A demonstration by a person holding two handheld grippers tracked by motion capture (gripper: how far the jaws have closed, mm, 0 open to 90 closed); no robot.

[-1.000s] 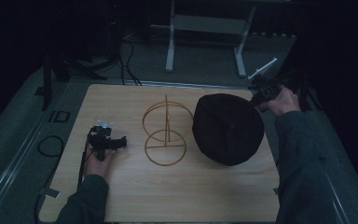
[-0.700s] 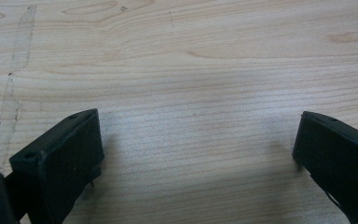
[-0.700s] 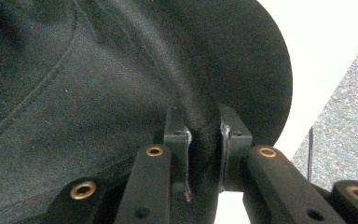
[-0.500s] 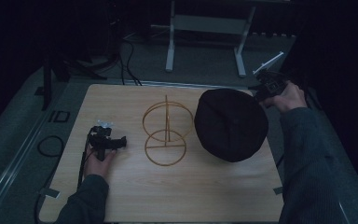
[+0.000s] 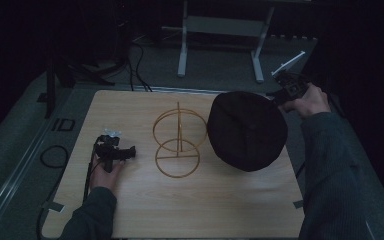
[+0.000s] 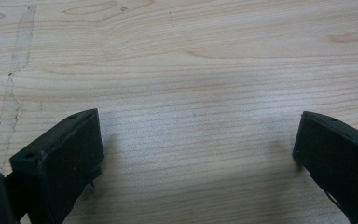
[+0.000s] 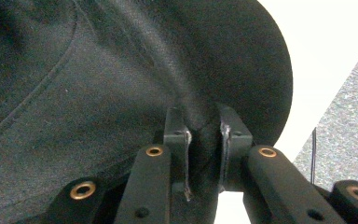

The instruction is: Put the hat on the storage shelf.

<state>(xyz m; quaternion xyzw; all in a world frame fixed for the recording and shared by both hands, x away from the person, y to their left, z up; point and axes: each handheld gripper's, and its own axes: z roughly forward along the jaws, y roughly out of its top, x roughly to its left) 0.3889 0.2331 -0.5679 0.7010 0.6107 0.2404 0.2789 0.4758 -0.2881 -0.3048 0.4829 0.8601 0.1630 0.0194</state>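
Observation:
A black cap [image 5: 247,131] hangs tilted over the right side of the wooden table [image 5: 190,205], lifted off it. My right gripper [image 5: 279,96] is shut on the cap's far edge, and in the right gripper view the cloth of the cap [image 7: 121,79] is pinched between the jaws of the right gripper [image 7: 204,133]. A thin wooden stand [image 5: 177,145] of two hoops on a post sits at the table's middle, left of the cap. My left gripper [image 5: 130,151] rests on the table at the left. In its own view the left gripper [image 6: 196,144] is open over bare wood.
A white metal frame [image 5: 220,30] stands on the floor beyond the table. Cables [image 5: 135,65] lie on the floor at the back left. The table's right edge [image 5: 292,165] runs just under the cap.
The right hand has carried the cap slightly right and away from the stand. The left gripper has stayed put.

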